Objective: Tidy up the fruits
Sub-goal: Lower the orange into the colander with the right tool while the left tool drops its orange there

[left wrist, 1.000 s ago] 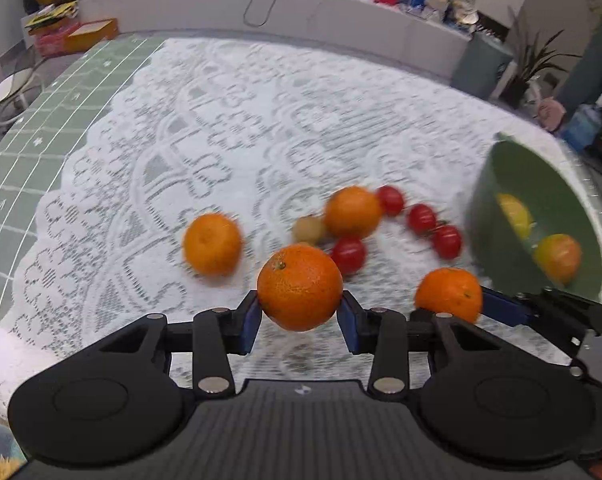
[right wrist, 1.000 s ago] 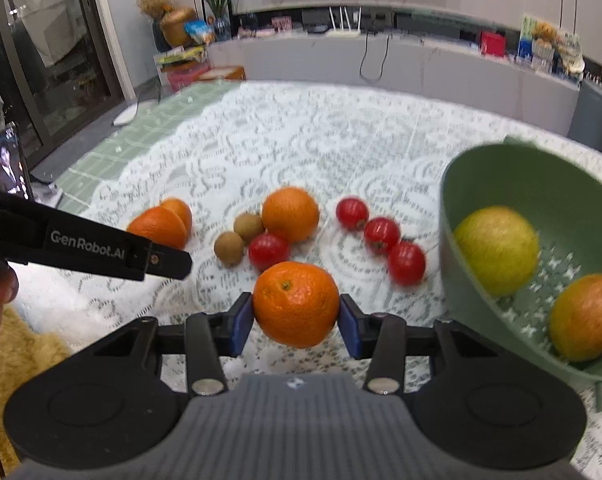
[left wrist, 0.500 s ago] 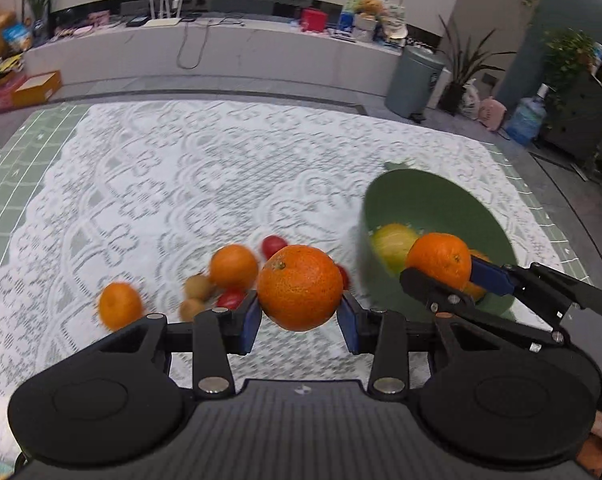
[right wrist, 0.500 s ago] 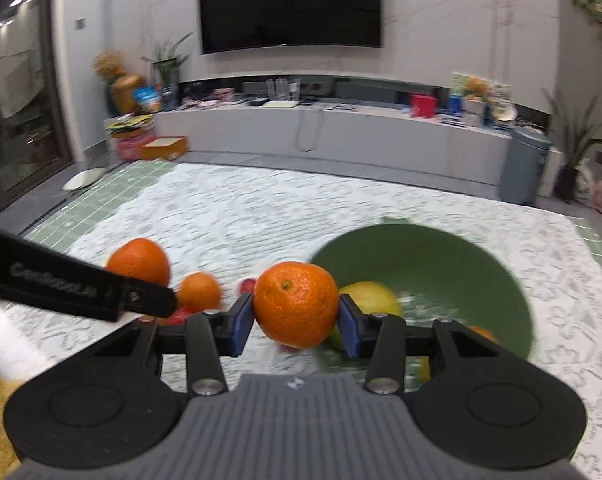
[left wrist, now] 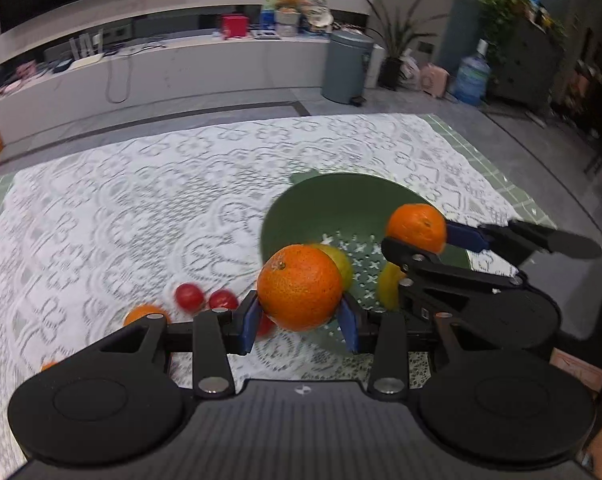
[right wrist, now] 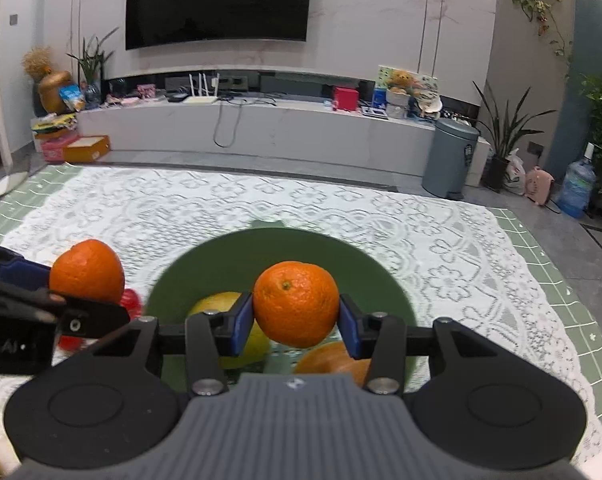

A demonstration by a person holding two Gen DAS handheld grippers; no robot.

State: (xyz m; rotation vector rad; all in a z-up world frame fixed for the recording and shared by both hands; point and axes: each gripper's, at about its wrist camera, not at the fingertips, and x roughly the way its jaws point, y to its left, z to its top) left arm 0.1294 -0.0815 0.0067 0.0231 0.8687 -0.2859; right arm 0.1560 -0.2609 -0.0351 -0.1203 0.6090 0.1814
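**Desk:** What are you holding as the lace-covered counter fills the frame?

**Caption writer:** A mandarin in each hand. Your left tongs are clenched on one mandarin, blue pads pressed to its sides; your right tongs grip a second mandarin the same way.

**Desk:** And where does the fruit go from here?

**Caption writer:** Into the green colander bowl, by the look of it. Your right mandarin hangs over the bowl's opening, above a yellow-green citrus and an orange fruit already inside. Your left mandarin sits at the bowl's near-left rim, so the bowl lies ahead and to the right of those tongs.

**Desk:** So which hand is nearer?

**Caption writer:** The right; it looks ready to let go first. Cherry tomatoes and another mandarin wait on the lace to the left.
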